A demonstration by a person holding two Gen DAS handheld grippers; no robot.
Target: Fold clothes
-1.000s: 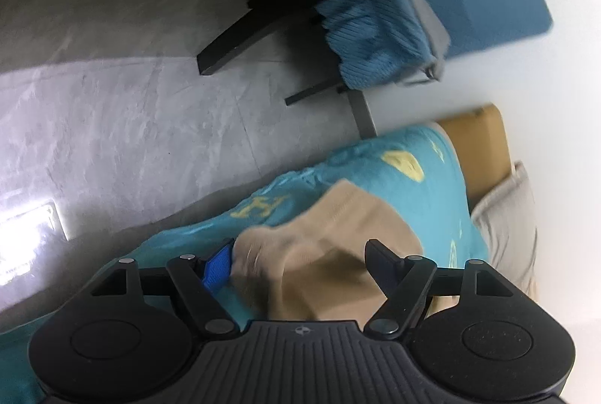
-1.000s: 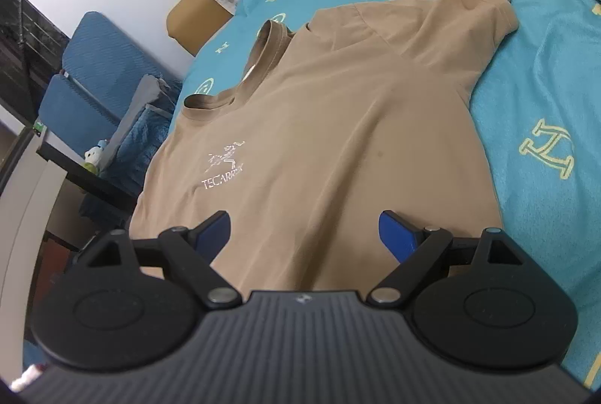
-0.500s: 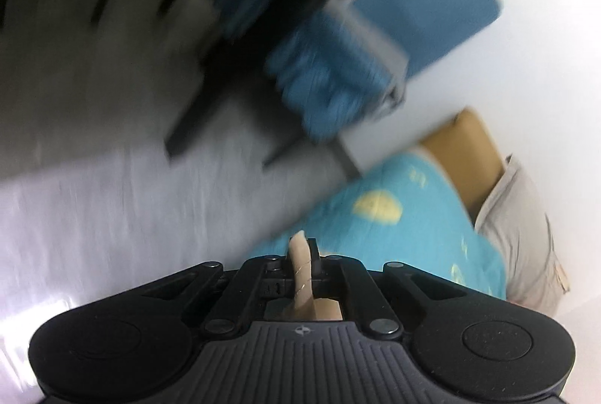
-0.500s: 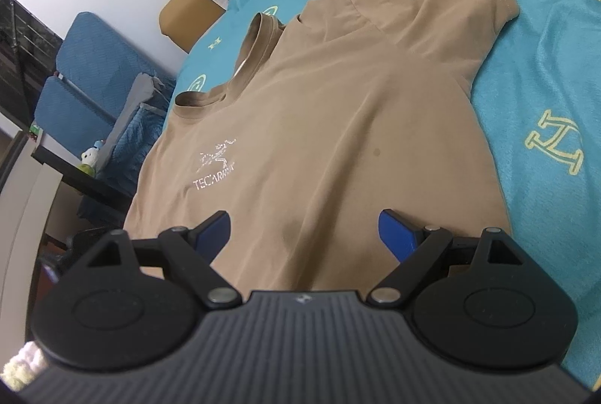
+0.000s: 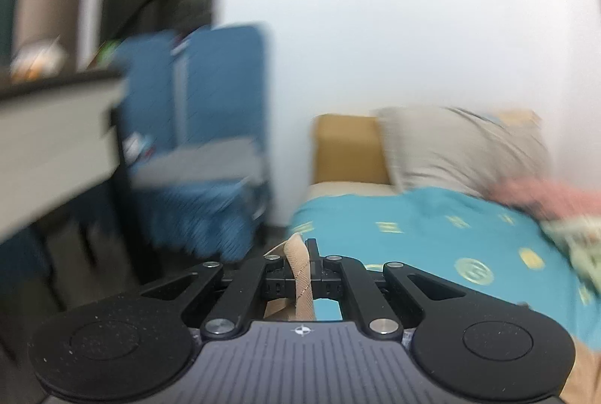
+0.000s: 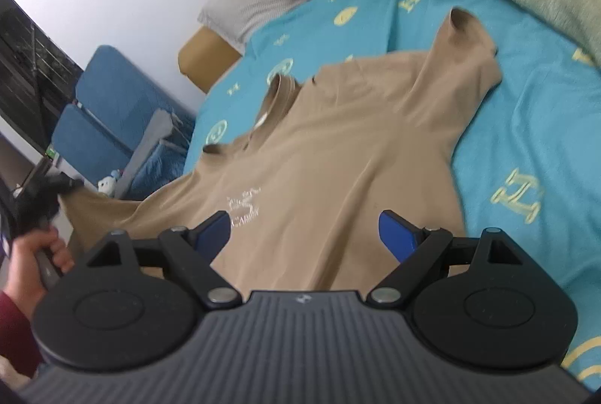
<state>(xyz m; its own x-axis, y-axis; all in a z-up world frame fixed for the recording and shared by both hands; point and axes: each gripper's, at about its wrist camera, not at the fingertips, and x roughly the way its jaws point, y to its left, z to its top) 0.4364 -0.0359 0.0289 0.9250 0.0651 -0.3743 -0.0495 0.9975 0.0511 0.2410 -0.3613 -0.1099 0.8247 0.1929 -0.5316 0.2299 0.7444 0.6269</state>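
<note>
Currently your left gripper point(image 5: 305, 270) clamping a sleeve of the tan cotton T-shirt point(image 6: 338, 156), shirt lying across the turquoise patterned bedsheet point(image 6: 533, 126), your right gripper point(image 6: 305, 229) hovering over its hem, jaws spread apart.

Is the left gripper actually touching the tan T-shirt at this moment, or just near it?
Touching. The left wrist view shows the left gripper shut, with a fold of the tan T-shirt pinched between its fingers and no gap on either side.

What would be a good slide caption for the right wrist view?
Open right tongs hover over a tan T-shirt on the blue bedsheet, while the left tongs pull one sleeve.
</note>
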